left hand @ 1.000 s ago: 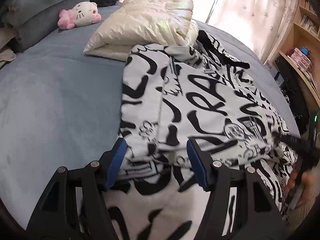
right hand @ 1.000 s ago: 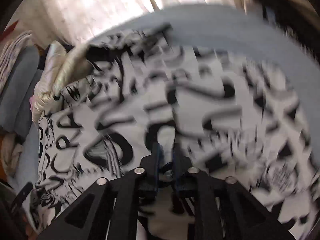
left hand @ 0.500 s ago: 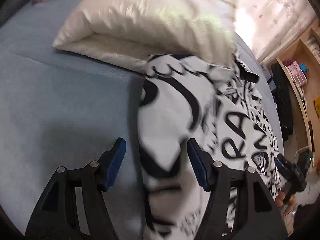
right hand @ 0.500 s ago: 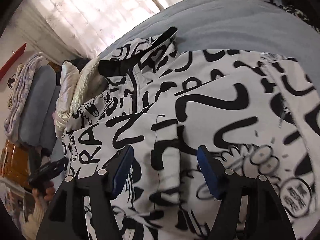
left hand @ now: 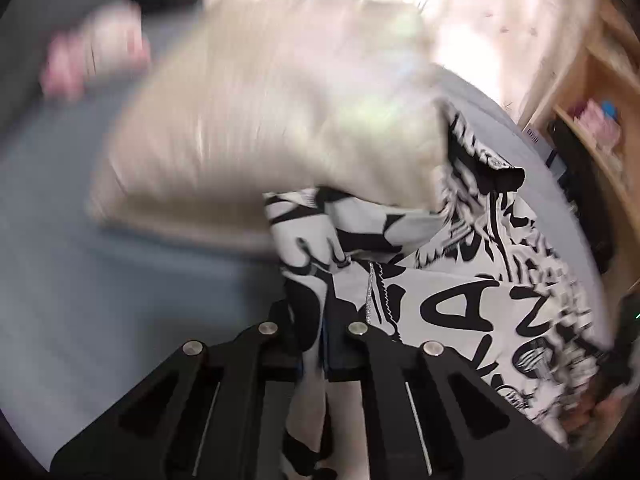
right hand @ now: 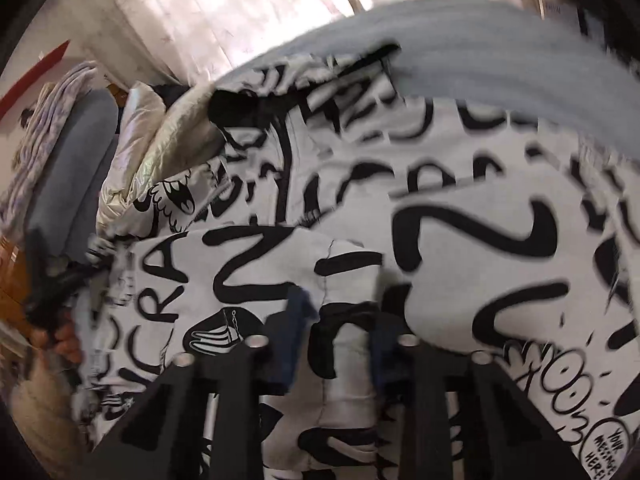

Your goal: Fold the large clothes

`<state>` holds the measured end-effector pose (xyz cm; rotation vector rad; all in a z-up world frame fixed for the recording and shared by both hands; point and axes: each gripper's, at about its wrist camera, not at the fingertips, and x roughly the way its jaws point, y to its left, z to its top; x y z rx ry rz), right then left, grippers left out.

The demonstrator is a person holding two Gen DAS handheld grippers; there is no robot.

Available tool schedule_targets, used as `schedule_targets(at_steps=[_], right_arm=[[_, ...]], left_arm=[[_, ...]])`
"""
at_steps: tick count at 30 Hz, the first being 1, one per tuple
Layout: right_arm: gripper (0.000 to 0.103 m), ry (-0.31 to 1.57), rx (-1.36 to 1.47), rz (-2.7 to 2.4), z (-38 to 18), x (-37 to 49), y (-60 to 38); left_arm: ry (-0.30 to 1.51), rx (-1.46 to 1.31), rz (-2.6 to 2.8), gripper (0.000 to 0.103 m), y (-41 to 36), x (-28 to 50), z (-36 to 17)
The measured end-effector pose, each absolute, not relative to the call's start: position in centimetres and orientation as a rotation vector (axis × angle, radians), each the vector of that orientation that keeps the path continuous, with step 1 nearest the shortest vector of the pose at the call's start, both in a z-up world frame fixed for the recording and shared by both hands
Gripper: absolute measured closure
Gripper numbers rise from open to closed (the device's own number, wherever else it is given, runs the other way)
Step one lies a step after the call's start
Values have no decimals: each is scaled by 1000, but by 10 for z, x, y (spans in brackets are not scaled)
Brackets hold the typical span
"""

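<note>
- While your left gripper (left hand: 322, 344) has just snapped together on a fold of the printed jacket (left hand: 472, 312) at its edge beside the zipper (left hand: 370, 292), treat that pinch as shallow.
- Your right gripper (right hand: 334, 344) has just been closing; cloth bunches between its jaws, but blur hides whether the pads press it, so I cannot tell.
- Jacket lies on the grey bed (left hand: 120, 280), its collar end touching the cream pillow (left hand: 272, 120).
- Judged soft, limp, fairly light; smooth fabric may slip.
- Take seams or hem, away from the cream pillow; lift both grips together.
</note>
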<state>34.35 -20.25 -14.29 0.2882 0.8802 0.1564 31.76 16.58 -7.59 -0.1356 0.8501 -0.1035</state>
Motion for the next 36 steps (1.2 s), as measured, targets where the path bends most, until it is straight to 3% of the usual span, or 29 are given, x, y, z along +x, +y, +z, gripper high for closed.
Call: schedule_targets(at_steps=[4,7,11,14,19,21,28,36], right_arm=[[83,818,228,88,-140,347,-182],[83,882,189,30,-161,362,-174],[79,910,238,52,-166,367,-180],[68,949,295,70,-160,365,-190],[50,940,332,-3,-138,341,-216],[50,913,348,1,-127,324,-227],[50,869,372,37,-107,277,-220],[50,875,273,182,-107,272,-136]], left_arm=[[621,77,-52,100,137,287,-39],[543,239,21,100,112,280,-50],[619,331,110,100,106,305,-93],[644,368,136,99,101,312,-111],[698,340,89,97,107,309,-94],[733,318,94,93,113,296,-78],[769,92,22,92,92,241,-37],[916,-16,-63,92,2,198,-96]])
